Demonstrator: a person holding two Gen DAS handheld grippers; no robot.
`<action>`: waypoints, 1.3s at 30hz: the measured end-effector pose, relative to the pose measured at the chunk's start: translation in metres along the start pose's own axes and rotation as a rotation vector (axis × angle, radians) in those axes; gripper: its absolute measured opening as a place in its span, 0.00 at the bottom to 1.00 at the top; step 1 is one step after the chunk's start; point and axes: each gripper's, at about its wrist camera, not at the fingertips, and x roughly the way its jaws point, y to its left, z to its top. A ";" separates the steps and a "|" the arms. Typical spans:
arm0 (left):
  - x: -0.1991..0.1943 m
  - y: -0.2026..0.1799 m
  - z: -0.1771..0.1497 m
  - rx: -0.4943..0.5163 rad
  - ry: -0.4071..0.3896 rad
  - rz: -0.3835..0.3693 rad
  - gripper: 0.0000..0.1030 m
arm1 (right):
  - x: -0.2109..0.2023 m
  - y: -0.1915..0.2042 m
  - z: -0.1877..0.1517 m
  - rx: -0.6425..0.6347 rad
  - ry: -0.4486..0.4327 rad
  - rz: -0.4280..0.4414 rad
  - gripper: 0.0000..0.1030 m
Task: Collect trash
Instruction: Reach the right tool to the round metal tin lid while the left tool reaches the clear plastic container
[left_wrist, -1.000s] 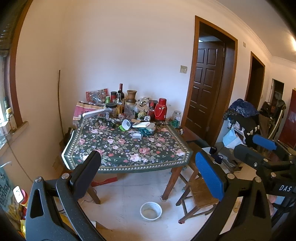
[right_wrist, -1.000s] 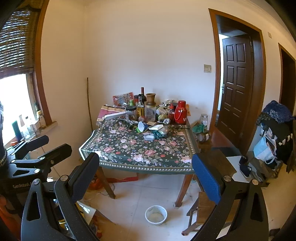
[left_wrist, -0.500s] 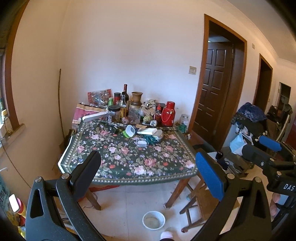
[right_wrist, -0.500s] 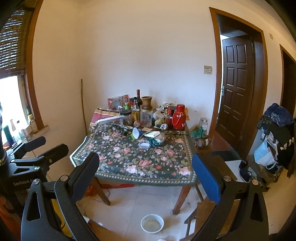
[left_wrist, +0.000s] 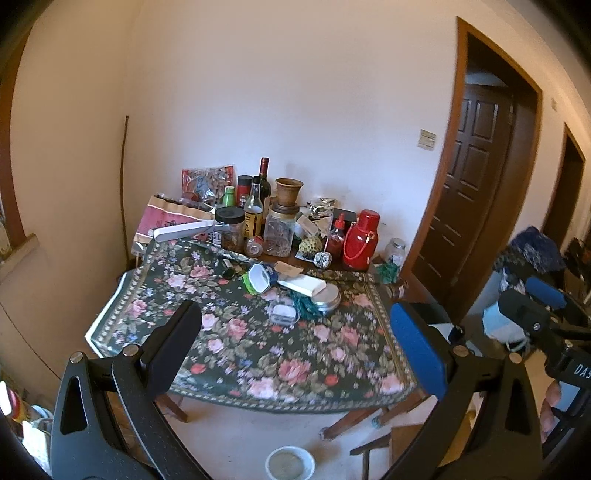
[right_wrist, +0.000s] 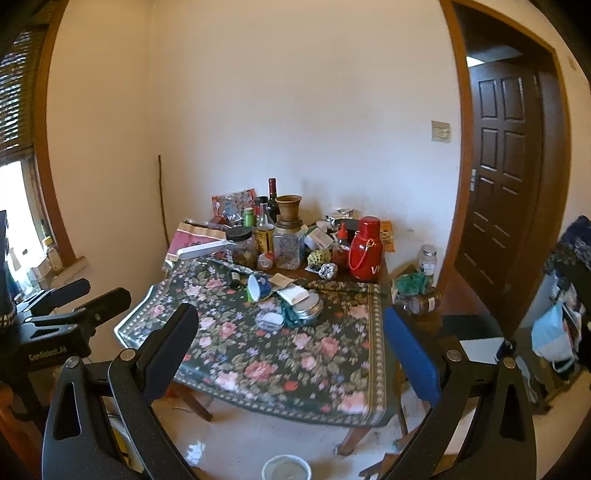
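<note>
Floral worktop (left_wrist: 236, 354), clutter along its far edge; both my jaws spread, empty. Tipped cup (left_wrist: 261, 277) mid-worktop looks light, crushable: pinch its rim.

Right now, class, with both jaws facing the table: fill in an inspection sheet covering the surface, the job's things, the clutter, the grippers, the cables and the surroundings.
Surface: dark floral tablecloth covers the wooden table; near half bare.
Job's things: tipped white-and-blue cup, flat white packet, small clear plastic tub, round silver tin lie mid-table.
Clutter: red thermos flask, dark wine bottle, brown clay vase and jars crowd the far edge.
Grippers: left gripper and right gripper both open, holding nothing, short of the table.
Cables: nothing seen.
Surroundings: white bowl on the floor; dark panelled door at right.
</note>
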 end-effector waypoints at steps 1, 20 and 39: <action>0.010 -0.002 0.003 -0.005 0.002 0.010 1.00 | 0.009 -0.007 0.004 -0.004 0.007 0.005 0.97; 0.222 0.048 0.053 0.064 0.190 -0.017 0.94 | 0.208 -0.046 0.024 0.183 0.310 -0.049 0.96; 0.447 0.091 0.016 0.028 0.563 -0.167 0.63 | 0.375 -0.087 -0.041 0.682 0.609 -0.094 0.70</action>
